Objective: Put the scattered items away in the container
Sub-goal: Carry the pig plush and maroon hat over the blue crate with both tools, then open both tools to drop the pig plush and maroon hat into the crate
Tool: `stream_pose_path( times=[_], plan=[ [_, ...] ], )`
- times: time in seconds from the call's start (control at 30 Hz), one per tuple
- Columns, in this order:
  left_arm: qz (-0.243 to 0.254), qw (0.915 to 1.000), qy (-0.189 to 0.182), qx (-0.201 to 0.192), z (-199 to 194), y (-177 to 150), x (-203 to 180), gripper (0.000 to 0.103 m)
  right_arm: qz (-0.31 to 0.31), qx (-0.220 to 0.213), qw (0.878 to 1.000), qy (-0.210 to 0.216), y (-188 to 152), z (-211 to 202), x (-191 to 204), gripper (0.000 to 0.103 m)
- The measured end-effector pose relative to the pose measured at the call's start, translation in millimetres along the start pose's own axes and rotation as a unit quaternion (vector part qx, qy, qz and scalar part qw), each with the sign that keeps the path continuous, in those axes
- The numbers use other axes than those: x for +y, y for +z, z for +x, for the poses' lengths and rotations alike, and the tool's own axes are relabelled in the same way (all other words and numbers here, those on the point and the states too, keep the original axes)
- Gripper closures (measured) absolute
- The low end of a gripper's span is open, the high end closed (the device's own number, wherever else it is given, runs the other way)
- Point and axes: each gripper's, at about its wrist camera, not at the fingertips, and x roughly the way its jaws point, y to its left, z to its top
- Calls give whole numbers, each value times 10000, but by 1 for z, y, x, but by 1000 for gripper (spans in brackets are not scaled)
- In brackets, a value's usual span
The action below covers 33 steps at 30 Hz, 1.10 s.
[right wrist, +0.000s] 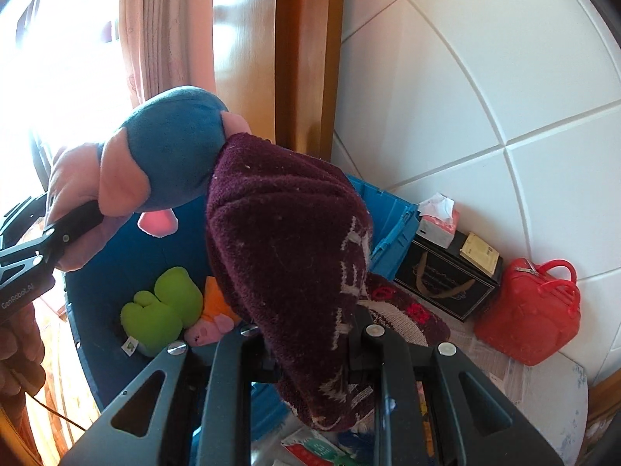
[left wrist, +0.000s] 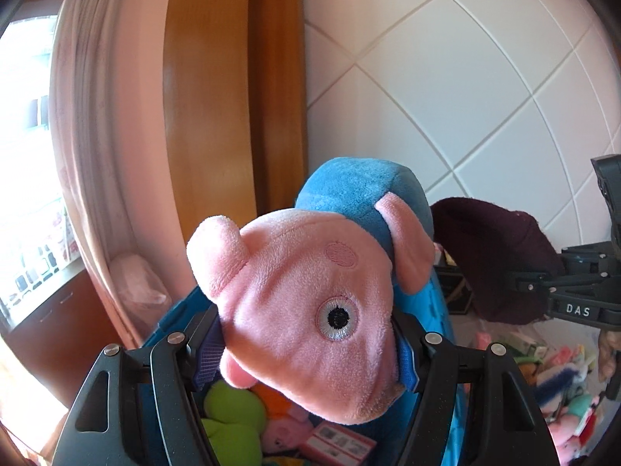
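The left gripper (left wrist: 306,345) was tipped slightly downward, its jaws part-way apart and pressed against the sides of something soft. The right gripper (right wrist: 310,365) pointed more steeply down, jaws almost fully closed, pinching fabric. A hand (right wrist: 17,345) gripped the left tool's handle.

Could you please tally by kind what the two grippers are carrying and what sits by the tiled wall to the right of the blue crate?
Soft toys: 1, the pig plush in the left gripper
Knitted items: 1, the maroon knit in the right gripper
Tissue packs: 1
Black boxes: 1
Yellowish packets: 1
Red bags: 1
Total: 6
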Motion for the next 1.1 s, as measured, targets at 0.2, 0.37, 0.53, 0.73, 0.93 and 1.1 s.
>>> stream_pose_path(
  times=[0.2,0.37,0.53,0.73,0.93,1.1],
  plan=[
    [-44,10000,70,42,36,14,30,33,65,218,9997,7,30,44,16,84],
    [23,9999,103,36,58,24,41,32,62,285,9996,-42,42,66,24,84],
    [10,10000,69,37,66,30,44,31,109,332,9994,-36,52,79,27,84],
    [-124,9998,139,48,74,34,47,1,124,129,9998,-3,62,86,28,0],
    [-109,9997,132,153,76,31,41,1,98,256,9996,-8,55,88,32,0],
    [-86,9996,96,255,77,24,39,1,200,267,9994,56,47,77,26,0]
  ],
)
